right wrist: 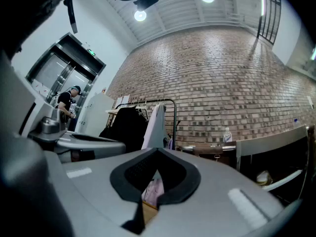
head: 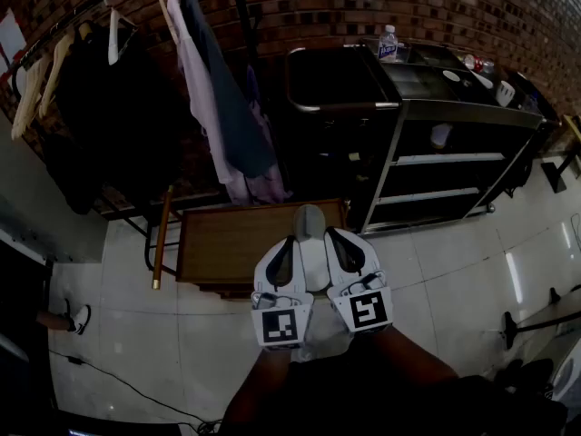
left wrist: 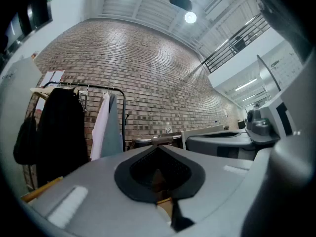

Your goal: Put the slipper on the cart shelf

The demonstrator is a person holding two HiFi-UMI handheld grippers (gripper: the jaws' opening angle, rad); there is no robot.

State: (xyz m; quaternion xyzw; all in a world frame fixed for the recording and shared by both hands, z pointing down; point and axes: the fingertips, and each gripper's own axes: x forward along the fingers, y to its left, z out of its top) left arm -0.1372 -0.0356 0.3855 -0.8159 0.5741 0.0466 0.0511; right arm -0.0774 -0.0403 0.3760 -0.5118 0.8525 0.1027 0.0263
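Brick, red-brown and dark, backed everything in the head view. The left tool (head: pixel 289 243) and the right tool (head: pixel 336 237) sat side by side above a wooden bench (head: pixel 227 243), each with a black-and-white square marker on its cube. A pale grey rounded shape (head: pixel 310 225) lay between them; I could not tell what it was. The black cart (head: pixel 454 112) stood well apart to the right, and a pale thing that looked like the slipper (head: pixel 440 135) lay on its upper shelf. A water bottle (head: pixel 388 44) with a blue label, its print too small to read, stood on the cart top. A clothes rail to the left held a black coat (head: pixel 100 107) and a pink shirt (head: pixel 204 98).

In the left gripper view, that tool's jaws were pressed together, tips meeting, nothing between them. Sheets of paper (left wrist: pixel 52 77) hung on the wall beside the rail, their writing unreadable. The coat and a pale shirt filled the left; the other tool's grey body blocked the right.

In the right gripper view, the jaws were likewise pressed together and empty. The bottle showed over the cart, and the pale slipper-like thing lay inside on a shelf, low at the right. A person (right wrist: pixel 66 102) stood by lift doors (right wrist: pixel 64 78) on the left.
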